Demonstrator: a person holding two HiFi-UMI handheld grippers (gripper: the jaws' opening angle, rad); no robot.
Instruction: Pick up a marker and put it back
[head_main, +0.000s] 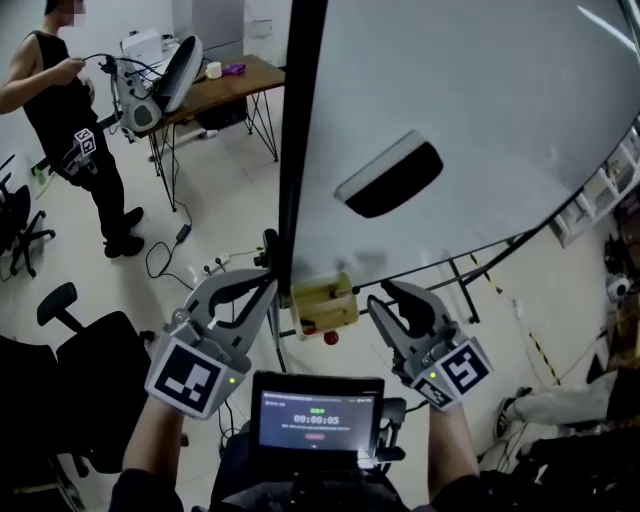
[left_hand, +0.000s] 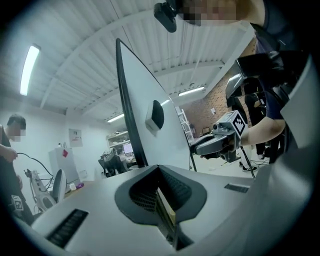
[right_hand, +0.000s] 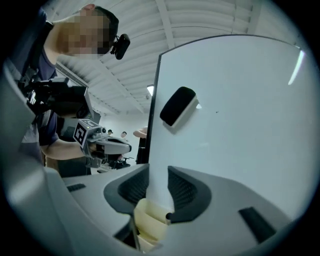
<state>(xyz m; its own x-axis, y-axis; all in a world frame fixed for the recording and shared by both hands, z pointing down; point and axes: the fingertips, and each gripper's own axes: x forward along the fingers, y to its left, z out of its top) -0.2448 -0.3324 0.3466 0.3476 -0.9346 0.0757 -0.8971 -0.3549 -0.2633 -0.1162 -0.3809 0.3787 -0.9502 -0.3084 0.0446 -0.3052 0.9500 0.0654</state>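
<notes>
Head view: left gripper (head_main: 266, 274) and right gripper (head_main: 384, 297) are pointing at the lower edge of the whiteboard (head_main: 480, 120), one on each side of a cream tray (head_main: 322, 296) hanging there. The marker (head_main: 330, 337) is showing a red end at the tray's lower corner, ahead of both jaw pairs and between them.

Left gripper view: jaws are pressing together, clenched on nothing; the board edge is standing ahead of them.

Right gripper view: jaws are standing apart, released; the tray is sitting low in the gap between them.
</notes>
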